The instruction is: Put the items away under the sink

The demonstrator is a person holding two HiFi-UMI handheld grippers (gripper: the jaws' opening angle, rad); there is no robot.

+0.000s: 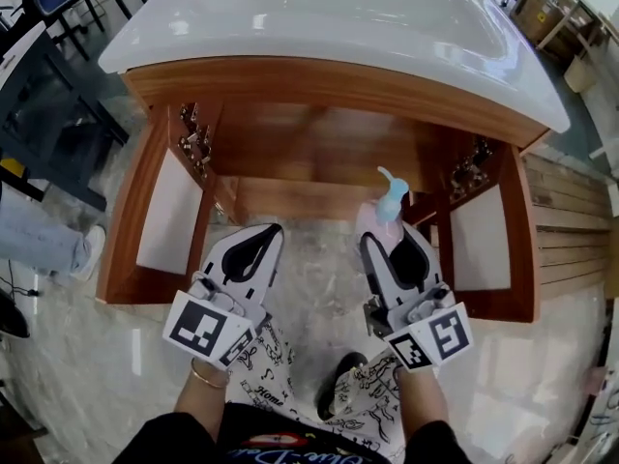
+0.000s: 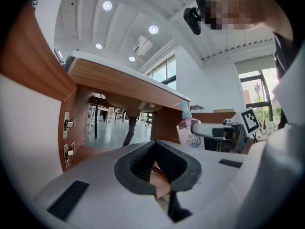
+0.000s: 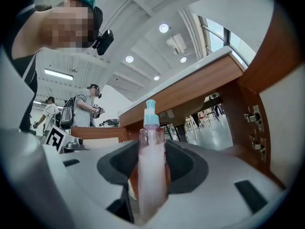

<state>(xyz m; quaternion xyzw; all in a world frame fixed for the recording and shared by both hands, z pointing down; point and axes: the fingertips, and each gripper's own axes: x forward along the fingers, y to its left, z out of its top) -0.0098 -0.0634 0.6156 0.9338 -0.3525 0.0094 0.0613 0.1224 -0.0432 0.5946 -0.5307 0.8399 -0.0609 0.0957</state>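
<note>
Pink liquid fills the pump bottle (image 1: 391,206), which stands upright with its long axis vertical. Its pale blue pump is on top, and in the head view the spout curves up and to the left, towards the inside of the cabinet (image 1: 319,148). The right gripper (image 1: 392,238) has its fingers clamped on the bottle's lower body from either side, so the neck and pump rise clear above them. It holds the bottle just in front of the cabinet's open front edge, towards the right-hand side and above the pale marbled floor (image 1: 319,274). The left gripper (image 1: 263,232) is level with it on the left, well apart from the bottle. Its fingers are together with nothing between them. Both wooden doors are swung wide, the left door (image 1: 164,211) and the right door (image 1: 488,235), each with a white inner panel and metal hinges (image 1: 193,138) near its top corner. The two grippers sit between the doors. A white sink (image 1: 338,17) caps the cabinet and overhangs its front edge. Below the grippers are the person's patterned trousers (image 1: 280,375) and a dark shoe (image 1: 338,375). Another person's leg and pale shoe (image 1: 89,249) are on the floor beyond the left door. In the right gripper view, two more people (image 3: 88,106) stand far off in the room.
</note>
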